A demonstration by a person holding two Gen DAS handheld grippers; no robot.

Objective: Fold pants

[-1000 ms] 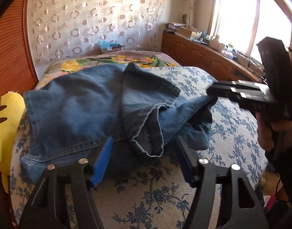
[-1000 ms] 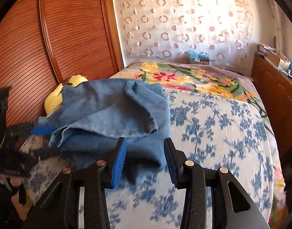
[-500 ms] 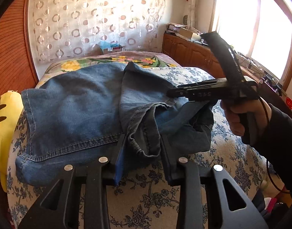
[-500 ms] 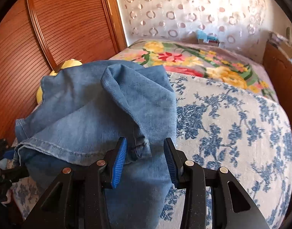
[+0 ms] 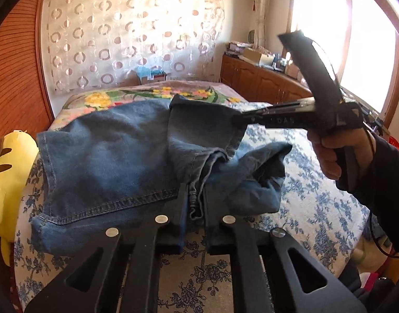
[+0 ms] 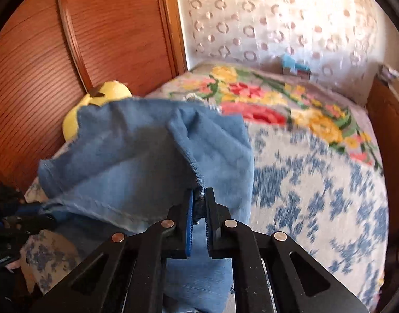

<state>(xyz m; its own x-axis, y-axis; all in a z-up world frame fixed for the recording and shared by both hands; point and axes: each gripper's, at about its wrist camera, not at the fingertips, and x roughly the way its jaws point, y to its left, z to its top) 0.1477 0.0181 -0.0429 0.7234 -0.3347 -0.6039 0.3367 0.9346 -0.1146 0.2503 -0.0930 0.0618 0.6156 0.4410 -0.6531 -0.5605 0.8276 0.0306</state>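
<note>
Step in hand: securing grips. The pants (image 5: 110,156) lie bunched on the bed (image 5: 317,208). The left hand-held gripper (image 5: 193,198) is closing on a hem; the right hand-held gripper (image 6: 199,203) pinches another edge. Next: lift both and spread the fabric flat.

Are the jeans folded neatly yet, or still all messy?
Still messy. The jeans lie bunched on the bed, one part flopped over crookedly, wrinkled edges sticking out.

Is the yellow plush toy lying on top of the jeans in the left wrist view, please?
No, the yellow plush toy lies beside the jeans at the bed's left edge, not on them.
</note>
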